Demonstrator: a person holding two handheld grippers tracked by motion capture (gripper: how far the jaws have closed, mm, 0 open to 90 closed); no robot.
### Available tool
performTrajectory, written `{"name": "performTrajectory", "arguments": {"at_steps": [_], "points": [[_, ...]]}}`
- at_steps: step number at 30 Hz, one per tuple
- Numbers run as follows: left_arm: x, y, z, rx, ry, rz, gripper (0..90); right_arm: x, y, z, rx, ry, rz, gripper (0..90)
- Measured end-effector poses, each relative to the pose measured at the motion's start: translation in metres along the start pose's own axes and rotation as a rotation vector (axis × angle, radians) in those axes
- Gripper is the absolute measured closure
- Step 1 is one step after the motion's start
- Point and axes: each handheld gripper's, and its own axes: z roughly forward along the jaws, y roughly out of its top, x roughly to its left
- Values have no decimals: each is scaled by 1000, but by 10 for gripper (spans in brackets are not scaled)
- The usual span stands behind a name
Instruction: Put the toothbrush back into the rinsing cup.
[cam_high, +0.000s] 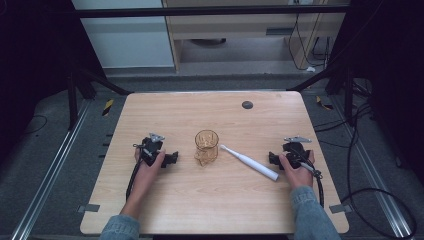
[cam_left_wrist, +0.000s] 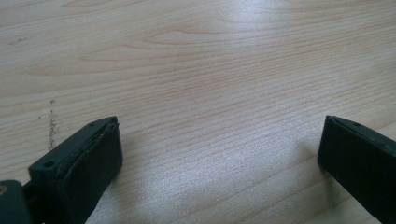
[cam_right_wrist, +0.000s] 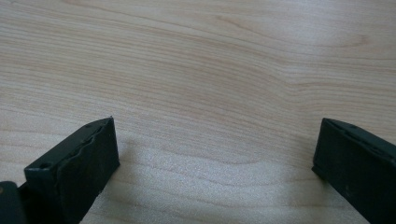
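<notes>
A clear amber glass mug stands upright at the middle of the wooden table. A white electric toothbrush lies flat just right of it, its head toward the mug. My left gripper rests on the table left of the mug, held by a hand, and points toward it. My right gripper rests at the right, close to the toothbrush's handle end. In the left gripper view the left gripper stands open over bare wood. The right gripper is likewise open with nothing between its jaws.
A small dark round disc sits near the table's far edge. Black cables trail over the floor at the right. Metal frame legs stand beyond the table's far corners.
</notes>
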Motion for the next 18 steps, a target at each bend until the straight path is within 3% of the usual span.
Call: {"name": "performTrajectory", "arguments": {"at_steps": [7, 9, 11, 18], "points": [[0, 0, 0, 0, -1, 1, 0, -4, -3, -3, -9, 22, -23, 37], [0, 0, 0, -1, -2, 1, 0, -7, -4, -6, -16, 31, -34, 103], [0, 0, 0, -1, -2, 1, 0, -8, -3, -13, -34, 22, -57, 124], [1, -1, -1, -2, -3, 1, 0, 3, 0, -46, -94, 86, -125, 159]]}}
